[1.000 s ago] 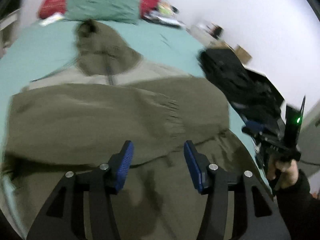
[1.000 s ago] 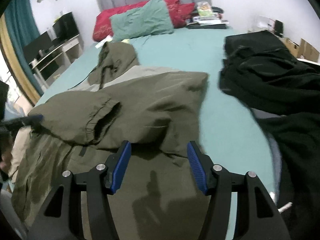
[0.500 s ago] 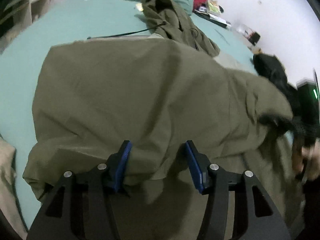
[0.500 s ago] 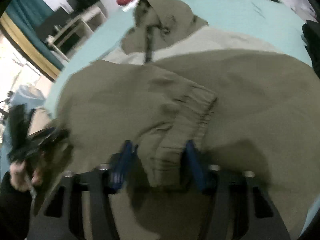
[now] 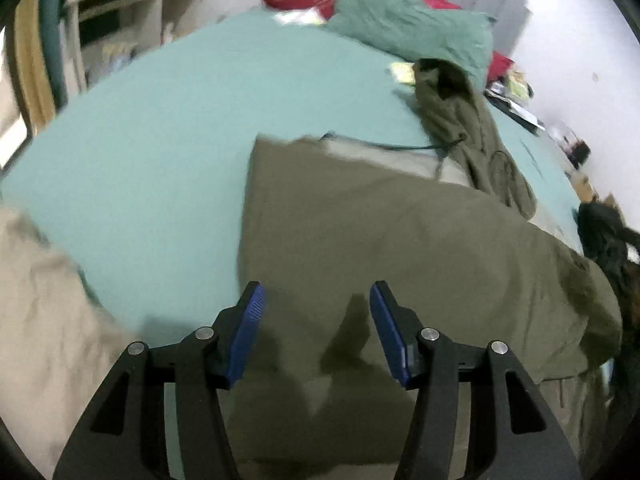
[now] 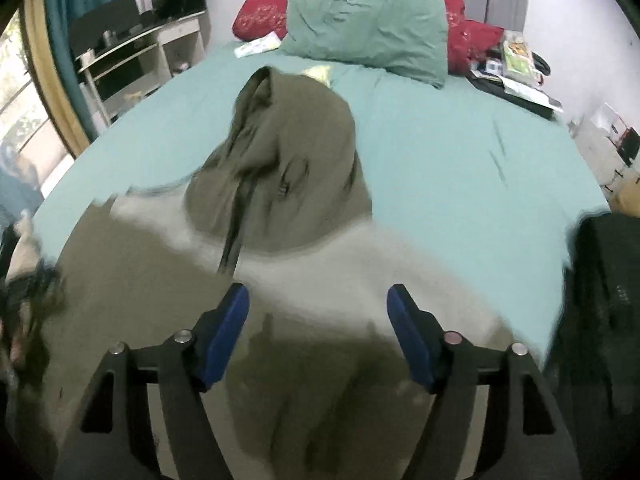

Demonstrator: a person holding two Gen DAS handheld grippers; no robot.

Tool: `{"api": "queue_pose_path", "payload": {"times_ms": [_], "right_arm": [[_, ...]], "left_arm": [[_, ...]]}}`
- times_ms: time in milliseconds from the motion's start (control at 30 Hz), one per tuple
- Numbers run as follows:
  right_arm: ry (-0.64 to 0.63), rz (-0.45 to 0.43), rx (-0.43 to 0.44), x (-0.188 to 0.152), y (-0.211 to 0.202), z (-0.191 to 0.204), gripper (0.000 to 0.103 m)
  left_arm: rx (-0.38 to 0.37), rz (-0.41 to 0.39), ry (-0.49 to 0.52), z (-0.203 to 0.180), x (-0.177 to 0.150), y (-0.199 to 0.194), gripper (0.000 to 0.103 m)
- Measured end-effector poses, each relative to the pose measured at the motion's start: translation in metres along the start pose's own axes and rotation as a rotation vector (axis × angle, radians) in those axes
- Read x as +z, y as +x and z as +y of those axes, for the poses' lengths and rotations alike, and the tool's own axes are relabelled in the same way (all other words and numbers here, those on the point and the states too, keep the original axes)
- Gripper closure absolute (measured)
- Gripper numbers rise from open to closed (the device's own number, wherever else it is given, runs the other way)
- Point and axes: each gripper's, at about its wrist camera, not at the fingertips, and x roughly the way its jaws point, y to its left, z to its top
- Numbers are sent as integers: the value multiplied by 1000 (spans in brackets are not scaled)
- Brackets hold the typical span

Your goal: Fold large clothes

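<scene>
Green sheets cover the bed (image 6: 440, 168), and the coat (image 5: 400, 248) is spread on it, hood (image 6: 288, 160) toward the pillows (image 6: 368, 32). Left tongs (image 5: 316, 320) are held open above it. Right tongs (image 6: 318, 320) have just been opened, with nothing gripped

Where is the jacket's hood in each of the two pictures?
Left wrist view: the hood lies upper right, crumpled, pointing toward the green pillow.
Right wrist view: the hood sits in the middle, left of centre, spread above the jacket's pale band.
Shared landmark: the green pillow leaning on the red pillow at the head of the bed; the hood lies just in front of it.
</scene>
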Motion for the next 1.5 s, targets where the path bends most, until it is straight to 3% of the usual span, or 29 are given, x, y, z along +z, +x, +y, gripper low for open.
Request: {"api": "queue_pose_path", "payload": {"times_ms": [167,300,400,500,600,667,700,833,1000,1133,1300,1500], "right_arm": [[31,-3,-53,64,78,12,31],[103,-41,-30,92,111,25,31],[73,-69,-78,117,142,48,31],[68,-53,-127,137,174,61,31],[58,-84,-209,145,185,67,32],[67,-110,-246,148,186,65,68],[77,-108,-246,147,184,63,95],[60,-154,-244,145,163,65,97],[-38,-205,-223,125,95,72,97],[-162,-254,-223,79,31,86,97],[-295,-304,-247,-15,-36,102,97],[-523,-282,-262,-125,-64,142,97]], "left_arm": [[9,-31,76,-1,-2,-10,45],[106,-69,-32,34,5,-13,45],[113,-16,-73,56,7,-6,45],[82,18,-35,58,10,0,45],[119,31,-11,58,8,3,45],[169,23,-32,57,1,2,45],[187,23,-27,54,-3,2,45],[211,49,19,42,-14,0,45],[182,69,12,39,-15,-13,45],[148,73,13,33,-19,-22,45],[119,65,61,23,-33,-38,45],[9,108,38,13,-52,-55,45]]}}
